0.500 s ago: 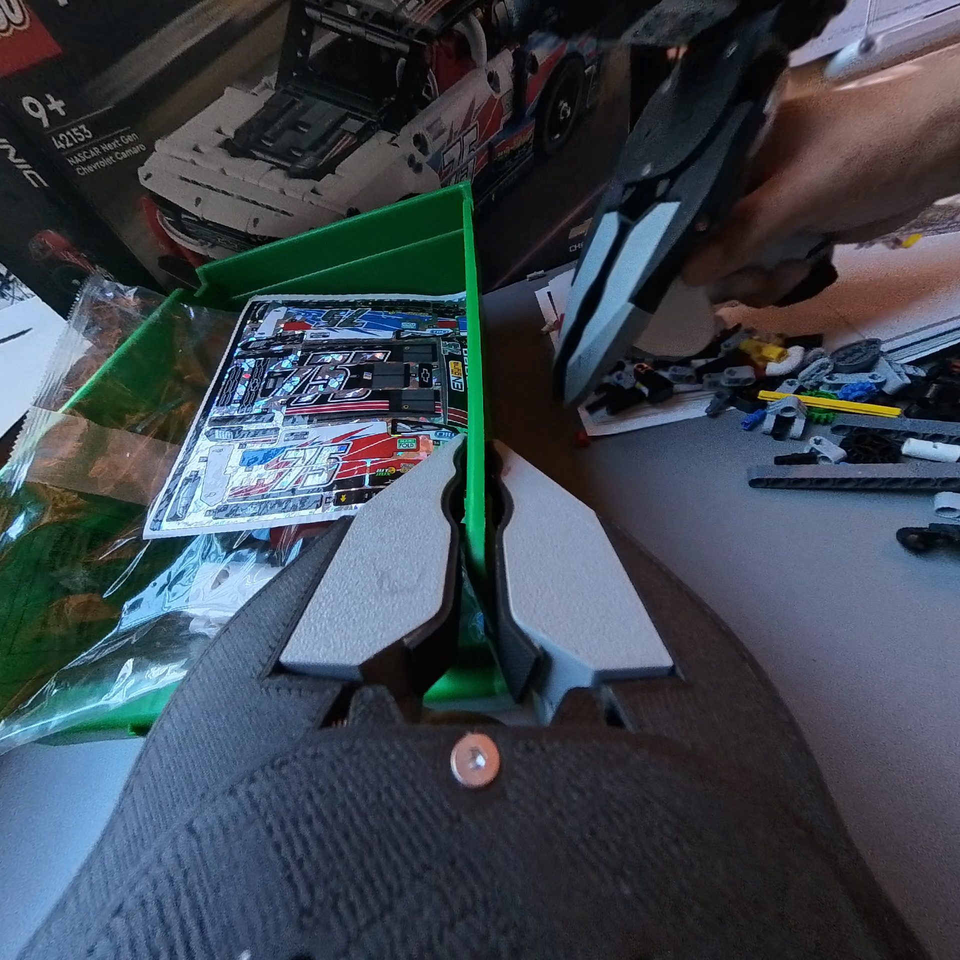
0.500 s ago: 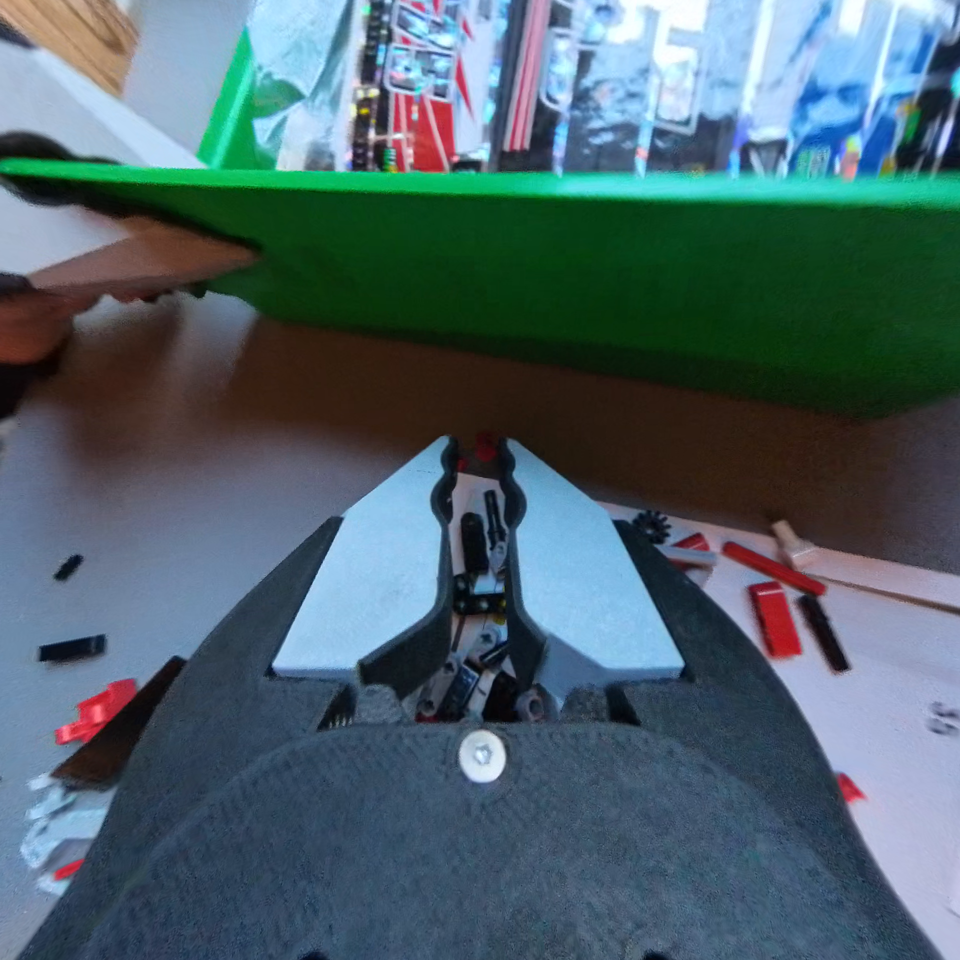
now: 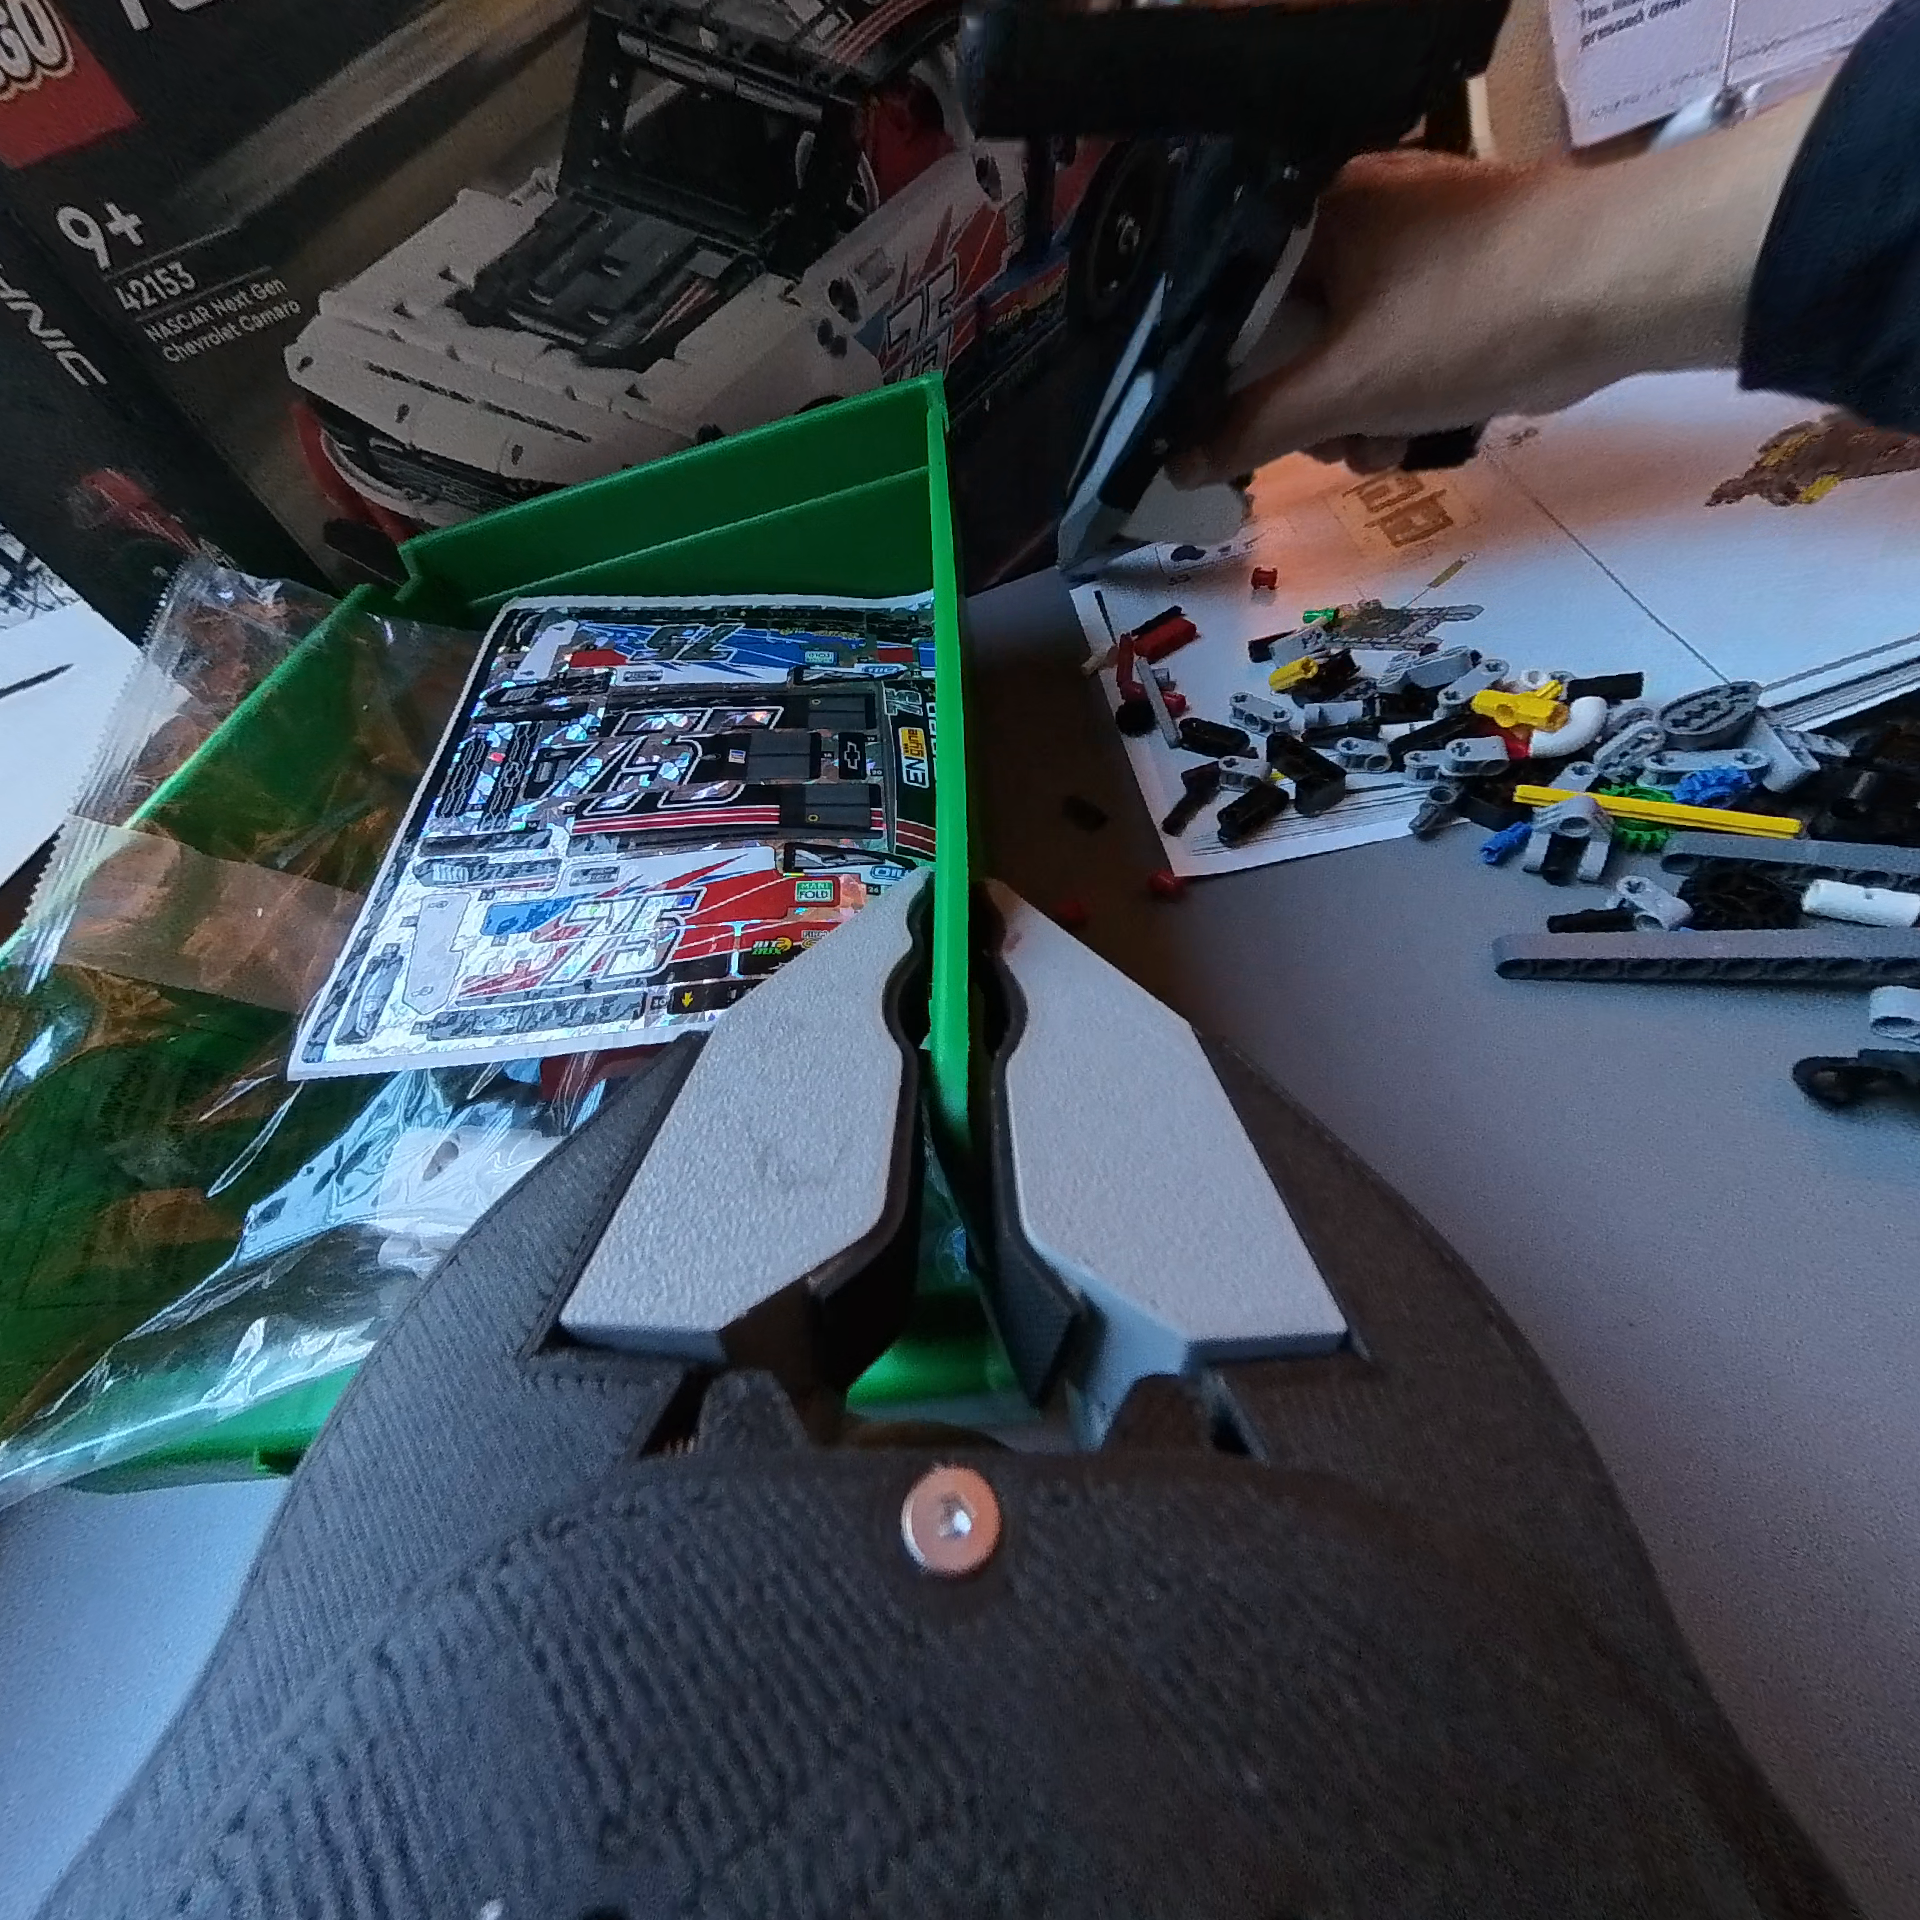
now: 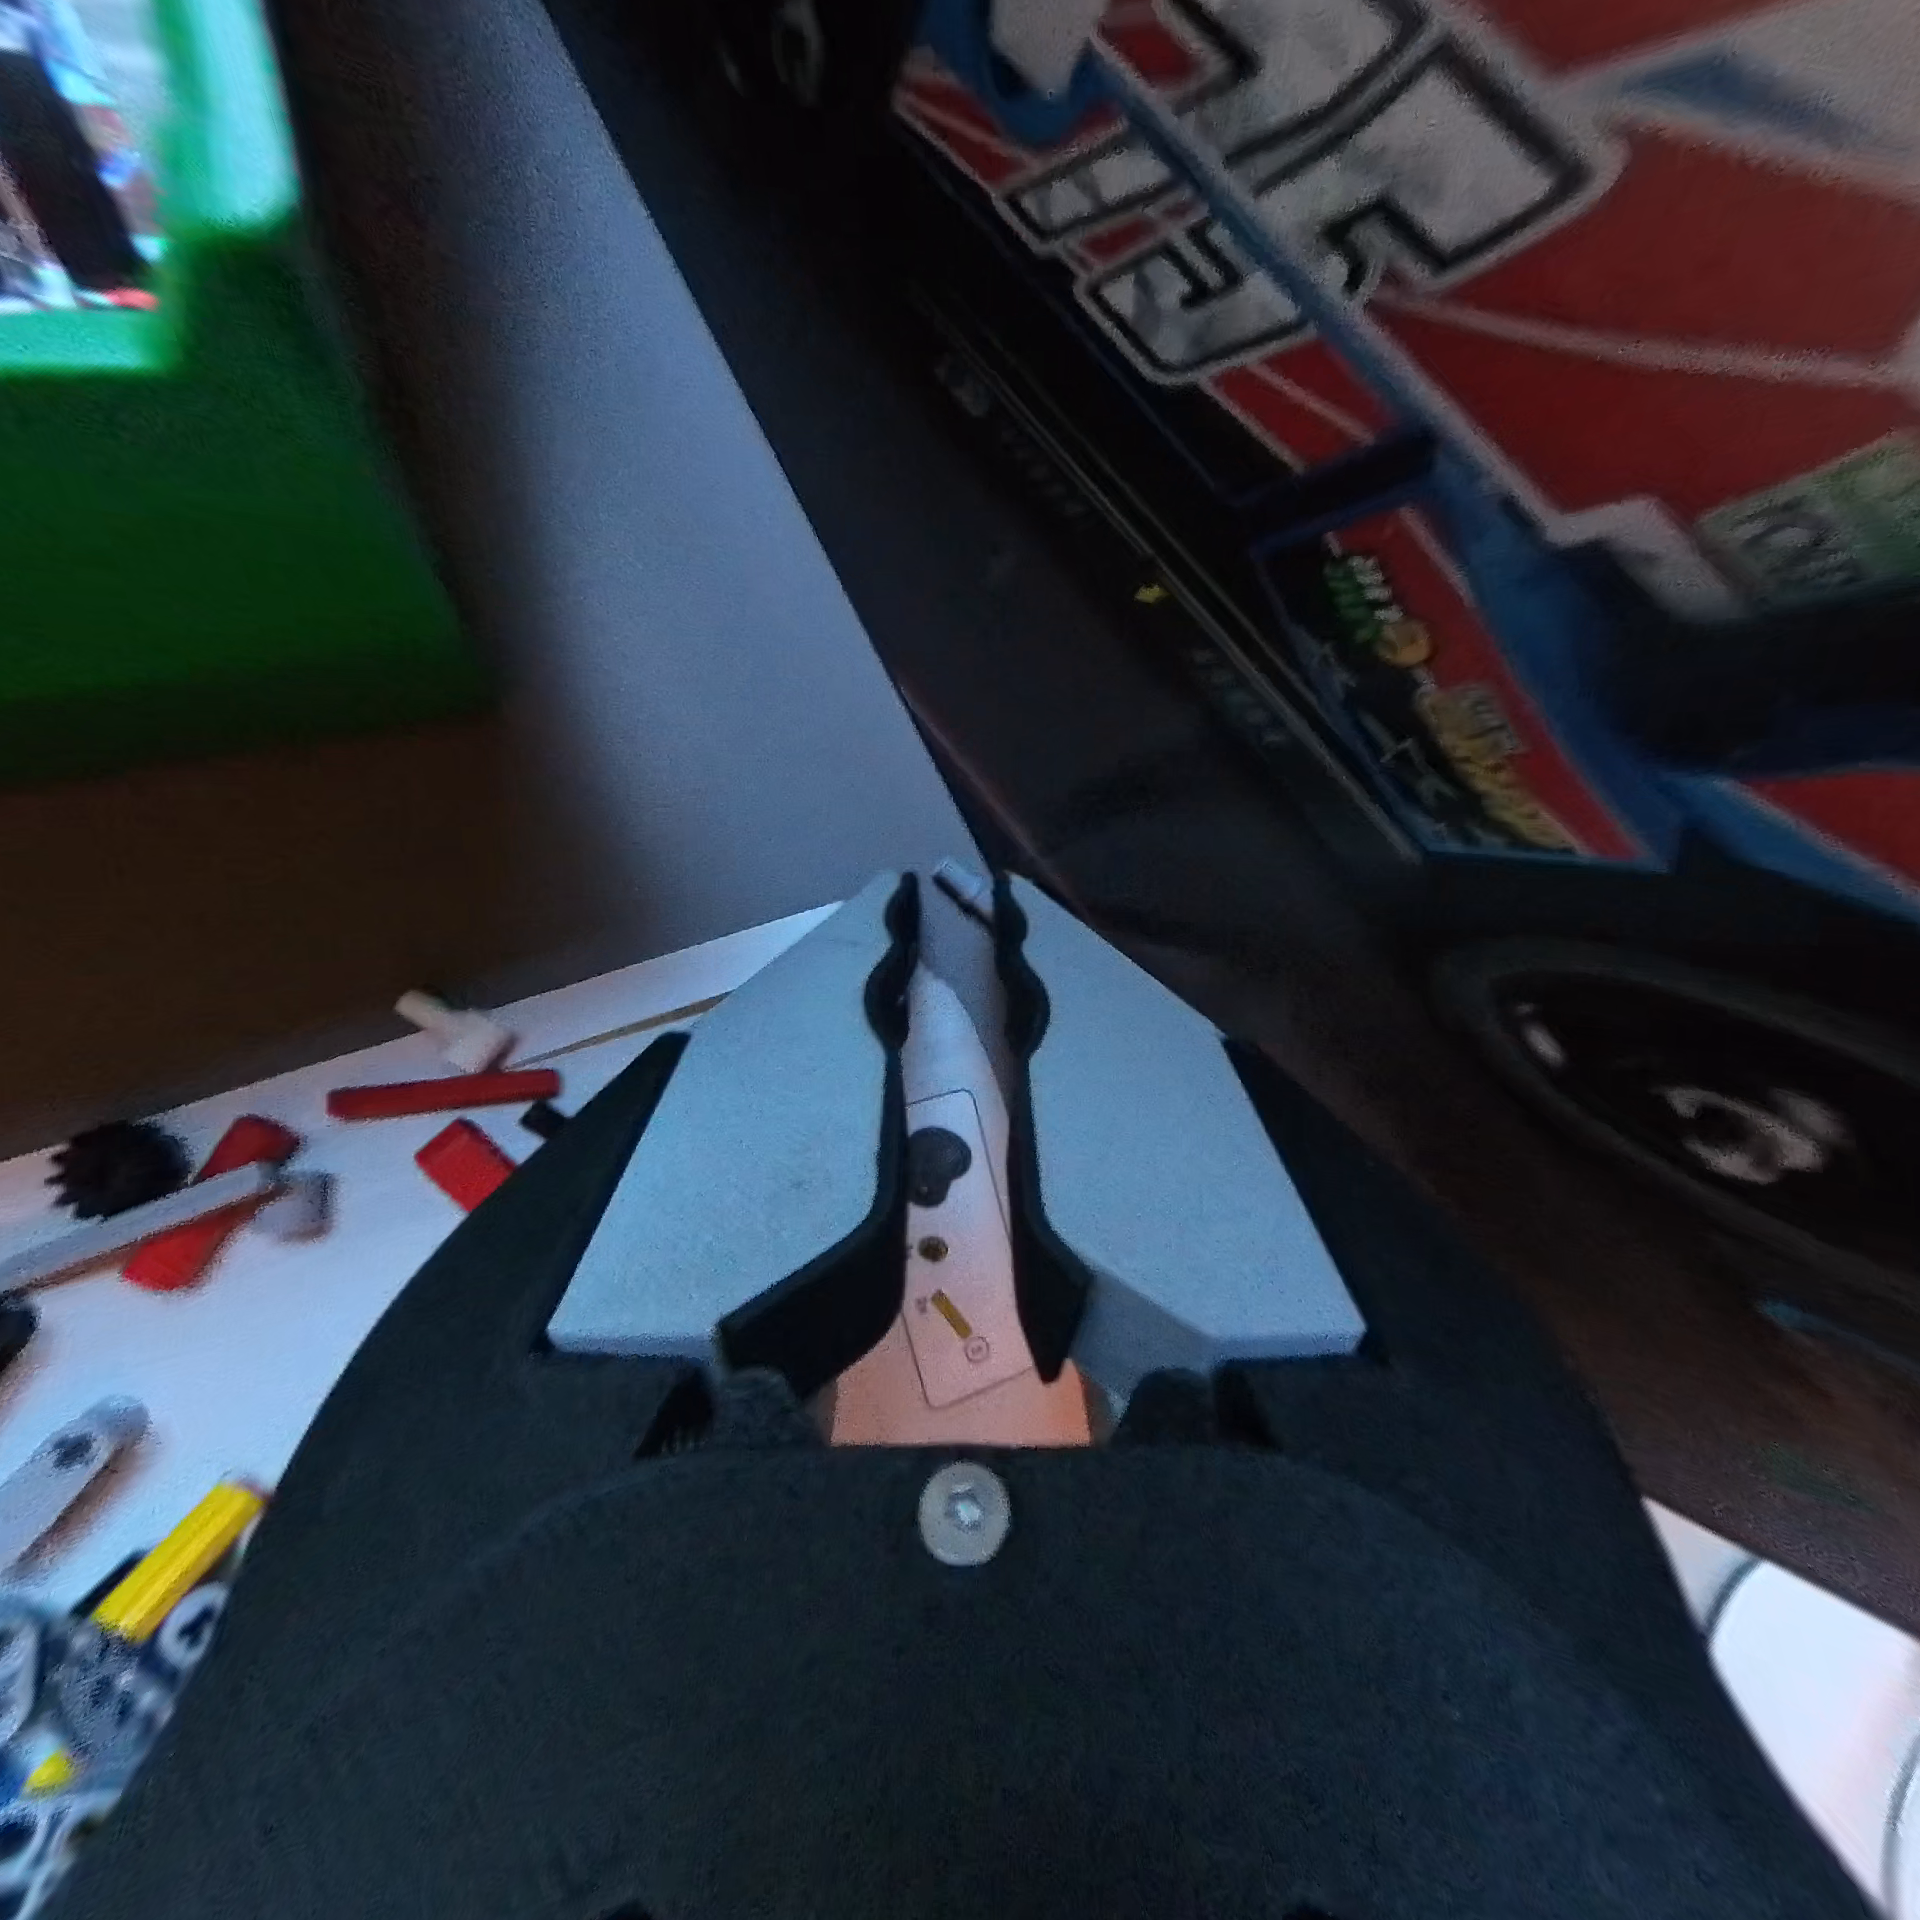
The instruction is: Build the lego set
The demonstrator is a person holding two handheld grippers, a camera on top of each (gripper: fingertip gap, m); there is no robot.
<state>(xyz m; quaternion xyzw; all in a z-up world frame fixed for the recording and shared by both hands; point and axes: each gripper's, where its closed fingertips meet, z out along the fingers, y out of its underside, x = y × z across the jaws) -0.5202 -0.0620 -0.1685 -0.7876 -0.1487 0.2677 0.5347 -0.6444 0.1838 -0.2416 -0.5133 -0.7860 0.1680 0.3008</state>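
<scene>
The left gripper [image 3: 951,914] is pinching the right wall of the green tray [image 3: 940,665], one finger inside, one outside. A sticker sheet [image 3: 644,821] and clear bags [image 3: 187,1039] are lying in the tray. The right gripper [image 4: 956,899], narrowly parted and gripping nothing, is hovering over a white instruction sheet [image 4: 951,1195] beside loose building pieces [image 3: 1507,748] and the toy box [image 3: 416,260].

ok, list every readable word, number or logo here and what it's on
Not quoting any writing; only what bears it.
Box: logo, age mark, number, name, legible.
Sticker sheet in green bin: numerals, small logos, legible.
Paper, top right: too blurred.
Right view, box art: numerals, logos, blurred.
</scene>
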